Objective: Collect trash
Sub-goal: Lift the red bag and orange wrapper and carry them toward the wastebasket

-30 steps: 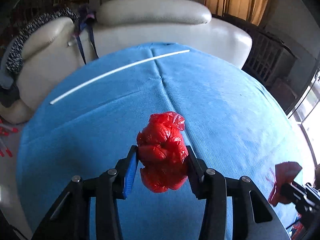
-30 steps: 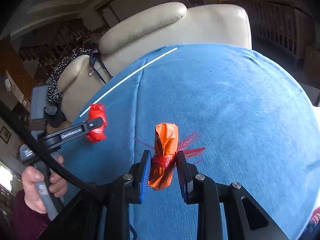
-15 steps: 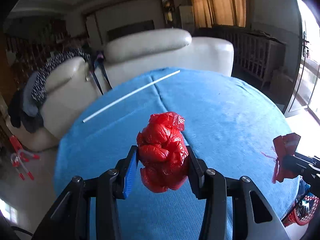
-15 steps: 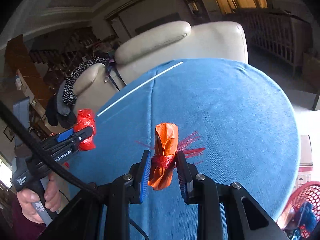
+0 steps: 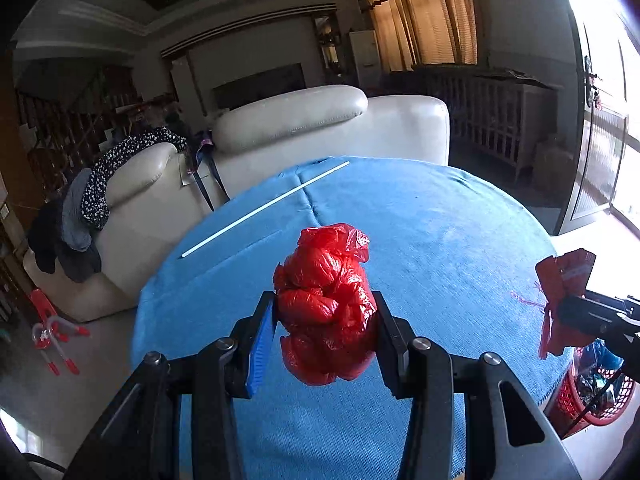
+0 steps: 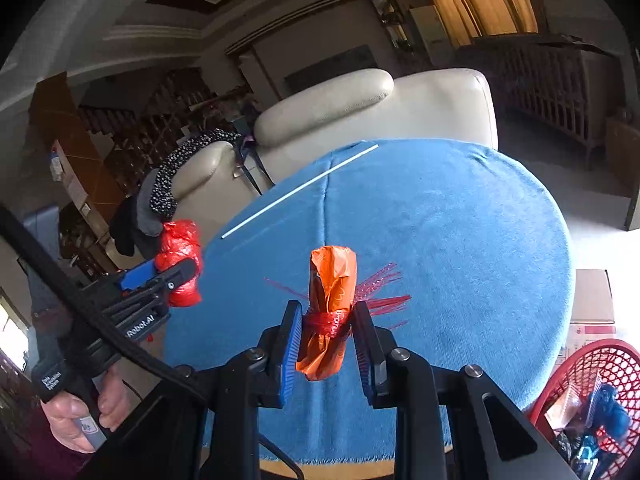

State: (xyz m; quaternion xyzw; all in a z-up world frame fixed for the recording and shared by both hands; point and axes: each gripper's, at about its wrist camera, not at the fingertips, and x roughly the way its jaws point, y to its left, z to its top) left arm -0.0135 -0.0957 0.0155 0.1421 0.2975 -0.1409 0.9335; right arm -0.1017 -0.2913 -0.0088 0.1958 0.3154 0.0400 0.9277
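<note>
Behind the round table [image 5: 460, 240] with its blue cloth stands a big cream sofa [image 5: 320, 128], and dark clothes [image 5: 80, 216] hang over the sofa's arm, off past the table's far left edge. On the table, near its far edge, lies a long thin white stick [image 5: 264, 210]. Down on the floor, just past the table's near right edge, sits a red basket [image 6: 592, 364] with a blue bag and other trash inside. A cardboard box [image 6: 592, 300] lies on the floor behind the basket, just off the table's right side. Above the table's near left part, the left tongs [image 5: 324, 320] are held up in the air. Both of their fingers are pressed tight against a crumpled red plastic bag [image 5: 326, 300], so the bag hangs clear of the cloth. A hand [image 6: 80, 420] grips the handle of these tongs, off the table's left edge. Above the table's near middle, the right tongs [image 6: 326, 332] are squeezed in close on an orange wrapper [image 6: 330, 280]. A strip of red shiny fringe [image 6: 380, 296] is tied around the wrapper, and its strands stick out to the sides. The wrapper stands upright between the fingers, up off the table.
</note>
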